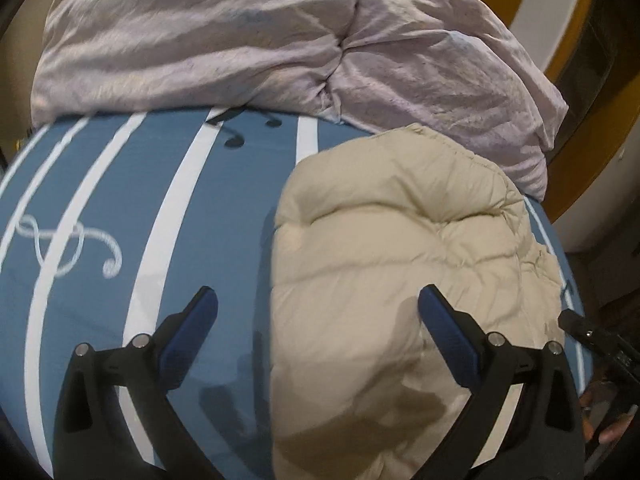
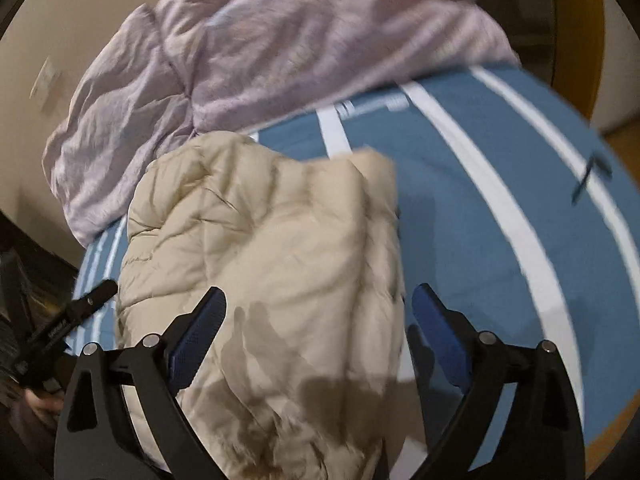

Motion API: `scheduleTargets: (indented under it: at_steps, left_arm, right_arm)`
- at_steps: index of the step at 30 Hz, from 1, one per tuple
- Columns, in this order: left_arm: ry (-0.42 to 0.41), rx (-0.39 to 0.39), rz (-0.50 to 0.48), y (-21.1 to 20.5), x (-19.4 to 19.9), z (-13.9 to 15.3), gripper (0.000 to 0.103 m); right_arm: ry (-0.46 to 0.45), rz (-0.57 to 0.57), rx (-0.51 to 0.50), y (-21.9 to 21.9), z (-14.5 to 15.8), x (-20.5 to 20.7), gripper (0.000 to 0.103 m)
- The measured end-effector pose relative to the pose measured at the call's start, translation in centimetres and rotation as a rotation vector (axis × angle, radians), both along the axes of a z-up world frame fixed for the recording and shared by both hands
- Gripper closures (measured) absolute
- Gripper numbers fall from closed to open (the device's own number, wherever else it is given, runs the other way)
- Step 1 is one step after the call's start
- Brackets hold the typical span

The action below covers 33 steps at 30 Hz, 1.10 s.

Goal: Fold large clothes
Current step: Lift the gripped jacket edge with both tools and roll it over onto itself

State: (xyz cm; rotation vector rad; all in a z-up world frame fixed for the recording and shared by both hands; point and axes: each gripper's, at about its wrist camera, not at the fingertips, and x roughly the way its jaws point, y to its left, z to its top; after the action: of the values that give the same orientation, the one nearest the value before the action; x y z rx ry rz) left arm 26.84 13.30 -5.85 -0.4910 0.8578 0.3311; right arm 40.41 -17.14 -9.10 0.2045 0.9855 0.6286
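Blue white-striped bed sheet point(image 1: 224, 200) seen spread beneath both tools. Beige puffer jacket point(image 1: 400, 280) bunched ahead of left tool point(image 1: 318, 312) and right tool point(image 2: 318, 312); both held wide open, nothing gripped. Lilac duvet point(image 1: 240, 40) heaped beyond jacket.

Beige puffer jacket point(image 2: 264, 264) motion-blurred, lower part cut off at frame bottom.
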Motion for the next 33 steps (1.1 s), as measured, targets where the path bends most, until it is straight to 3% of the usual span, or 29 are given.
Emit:
scheduleTargets:
  at_steps: [4, 9, 18, 28, 33]
  left_arm:
    - [0.019, -0.117, -0.029, 0.4, -0.6, -1.0, 0.004]
    - [0.043, -0.149, -0.059, -0.1, -0.5, -2.0, 0.004]
    - [0.046, -0.164, -0.099, 0.1, 0.6, -2.9, 0.003]
    - [0.027, -0.301, -0.135, 1.1, 2.2, -4.6, 0.003]
    - [0.01, -0.39, -0.14, 1.2, 2.8, -5.2, 0.012]
  right_arm:
    - [0.145, -0.019, 0.105, -1.8, -1.8, 1.1, 0.006]
    - [0.278, 0.001, 0.201, -2.0, -3.9, 1.8, 0.006]
    - [0.382, 0.062, 0.264, -0.5, -5.8, 2.7, 0.006]
    - [0.411, 0.117, 0.35, 0.8, -6.6, 3.7, 0.005]
    - [0.426, 0.135, 0.373, 1.1, -6.9, 4.1, 0.01]
